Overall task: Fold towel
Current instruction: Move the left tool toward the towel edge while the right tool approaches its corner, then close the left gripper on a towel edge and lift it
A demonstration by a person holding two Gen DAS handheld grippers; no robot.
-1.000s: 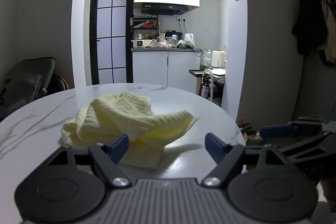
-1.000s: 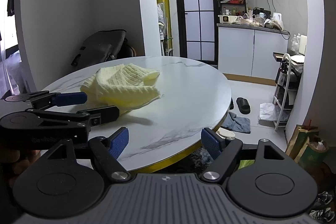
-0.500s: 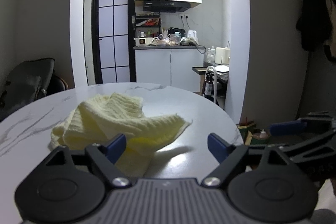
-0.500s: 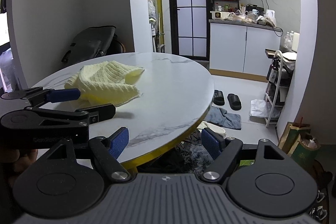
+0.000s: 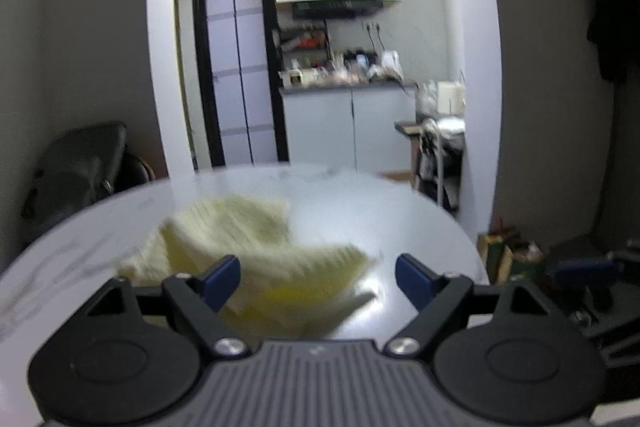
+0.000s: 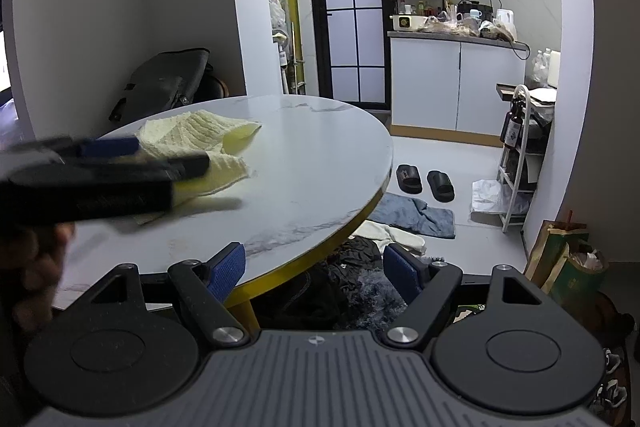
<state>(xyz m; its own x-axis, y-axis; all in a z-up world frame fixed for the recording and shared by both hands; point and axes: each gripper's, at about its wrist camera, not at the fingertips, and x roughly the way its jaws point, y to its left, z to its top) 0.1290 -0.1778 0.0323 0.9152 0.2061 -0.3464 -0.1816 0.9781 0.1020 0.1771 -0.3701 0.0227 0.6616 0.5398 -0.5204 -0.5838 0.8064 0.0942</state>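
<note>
Left wrist view: the left gripper [image 5: 318,277] is spreading its fingers wide, aiming at the yellow towel [image 5: 256,247] bunched at 12 o'clock.

Right wrist view: the right gripper [image 6: 314,273] is waiting wide apart; the towel [image 6: 200,141] is lying at 10 o'clock on the table [image 6: 320,163].

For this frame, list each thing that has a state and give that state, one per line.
towel: crumpled in a heap on the table, unfolded, not gripped
left gripper: open, fingers close to the towel's near edge, holding nothing
right gripper: open, empty, at the table edge, apart from the towel
table: bare marble top apart from the towel
glass-panel door: closed
</note>
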